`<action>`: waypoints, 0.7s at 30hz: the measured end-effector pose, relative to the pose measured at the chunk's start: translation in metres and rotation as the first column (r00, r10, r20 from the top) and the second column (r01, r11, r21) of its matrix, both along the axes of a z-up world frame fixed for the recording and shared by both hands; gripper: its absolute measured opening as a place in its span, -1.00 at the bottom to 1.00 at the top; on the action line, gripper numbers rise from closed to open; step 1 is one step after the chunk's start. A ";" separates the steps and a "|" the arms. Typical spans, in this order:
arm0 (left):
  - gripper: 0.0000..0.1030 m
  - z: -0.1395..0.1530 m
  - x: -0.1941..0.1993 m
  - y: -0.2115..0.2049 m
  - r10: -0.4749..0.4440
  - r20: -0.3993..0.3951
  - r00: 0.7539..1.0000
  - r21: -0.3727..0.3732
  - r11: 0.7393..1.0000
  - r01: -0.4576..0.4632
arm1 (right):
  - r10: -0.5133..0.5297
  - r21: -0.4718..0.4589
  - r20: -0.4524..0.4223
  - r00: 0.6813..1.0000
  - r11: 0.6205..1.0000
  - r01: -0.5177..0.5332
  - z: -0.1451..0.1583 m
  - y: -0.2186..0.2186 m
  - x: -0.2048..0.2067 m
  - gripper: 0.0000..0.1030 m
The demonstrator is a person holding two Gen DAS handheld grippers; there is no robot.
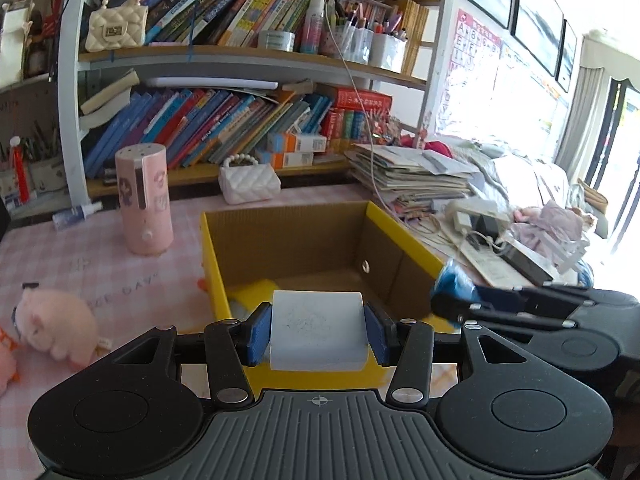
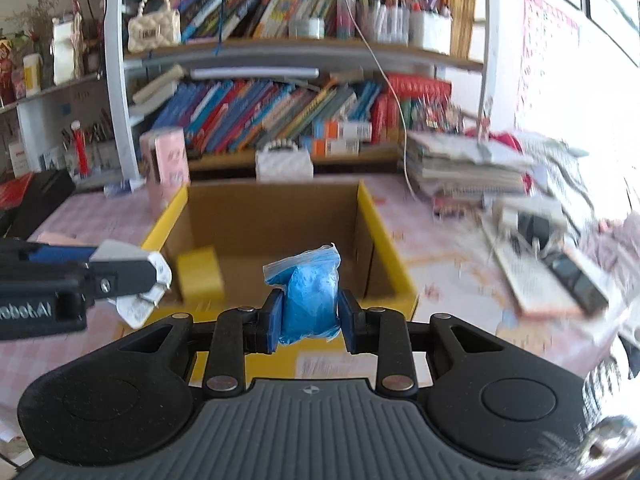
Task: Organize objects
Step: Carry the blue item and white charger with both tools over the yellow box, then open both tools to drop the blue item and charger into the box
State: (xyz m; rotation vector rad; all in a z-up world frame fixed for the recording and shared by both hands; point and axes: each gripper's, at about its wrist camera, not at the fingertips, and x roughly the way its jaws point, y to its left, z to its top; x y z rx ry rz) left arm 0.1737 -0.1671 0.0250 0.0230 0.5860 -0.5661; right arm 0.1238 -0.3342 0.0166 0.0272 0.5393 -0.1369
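Left gripper (image 1: 318, 334): pinching a pale block (image 1: 317, 330) squarely between its blue pads, held just above the near edge of the yellow box (image 1: 404, 236).
Pale block: flat-sided and apparently stiff, so it should sit steady in a side-to-side pinch; it looks light (the material cannot be told).
Right gripper (image 2: 310, 318): clamped on a small blue bag (image 2: 310, 296), held over the near wall of the same box.
Blue bag: soft clear plastic around a blue lump, likely slippery and yielding; the fat middle is the best hold, not the loose top corner.
Yellow box: open-topped cardboard on the pink checked table (image 1: 80, 268), with a yellow block (image 2: 200, 274) already inside at near left.
Nearby: a pink plush (image 1: 56, 324) lies on the table at near left.
Judgement: both loads look ready to be lowered into the box.
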 end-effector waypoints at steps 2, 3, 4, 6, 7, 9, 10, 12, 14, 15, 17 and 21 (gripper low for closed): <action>-0.08 -0.002 0.010 -0.007 0.010 -0.002 1.000 0.011 1.000 -0.010 | 0.016 -0.009 0.012 1.000 1.000 -0.016 0.003 -0.008 0.014 -0.47; -0.08 -0.003 0.015 -0.012 0.016 -0.005 1.000 0.018 1.000 -0.016 | 0.025 -0.010 0.015 1.000 1.000 -0.025 0.003 -0.013 0.021 -0.47; -0.08 -0.005 0.020 -0.015 0.022 -0.008 1.000 0.023 0.999 -0.022 | 0.037 -0.012 0.010 0.999 0.999 -0.037 0.002 -0.017 0.029 -0.47; -0.08 -0.009 0.027 -0.022 0.035 -0.015 0.999 0.036 0.999 -0.035 | 0.058 -0.018 -0.007 0.998 0.998 -0.058 -0.001 -0.024 0.044 -0.47; -0.08 -0.012 0.030 -0.024 0.042 -0.019 0.999 0.042 0.998 -0.041 | 0.072 -0.020 -0.020 0.997 0.997 -0.072 -0.003 -0.027 0.052 -0.47; -0.08 -0.017 0.038 -0.030 0.054 -0.030 0.998 0.053 0.997 -0.053 | 0.096 -0.025 -0.041 0.995 0.995 -0.097 -0.006 -0.031 0.066 -0.47; -0.08 -0.020 0.041 -0.032 0.059 -0.035 0.998 0.062 0.996 -0.057 | 0.107 -0.029 -0.049 0.993 0.994 -0.109 -0.008 -0.034 0.072 -0.47; -0.08 -0.025 0.047 -0.036 0.067 -0.045 0.997 0.078 0.995 -0.063 | 0.129 -0.032 -0.065 0.990 0.991 -0.131 -0.012 -0.037 0.085 -0.47; -0.08 -0.029 0.053 -0.040 0.072 -0.054 0.996 0.097 0.993 -0.067 | 0.154 -0.033 -0.082 0.985 0.987 -0.157 -0.017 -0.039 0.096 -0.47; -0.08 -0.032 0.055 -0.042 0.075 -0.060 0.995 0.104 0.992 -0.068 | 0.164 -0.033 -0.091 0.982 0.985 -0.168 -0.018 -0.039 0.100 -0.47; -0.08 -0.036 0.060 -0.045 0.077 -0.072 0.994 0.118 0.991 -0.068 | 0.190 -0.035 -0.109 0.976 0.980 -0.195 -0.022 -0.039 0.110 -0.47; -0.07 -0.043 0.065 -0.051 0.074 -0.081 0.994 0.154 0.986 -0.061 | 0.238 -0.041 -0.157 0.958 0.968 -0.248 -0.031 -0.036 0.127 -0.47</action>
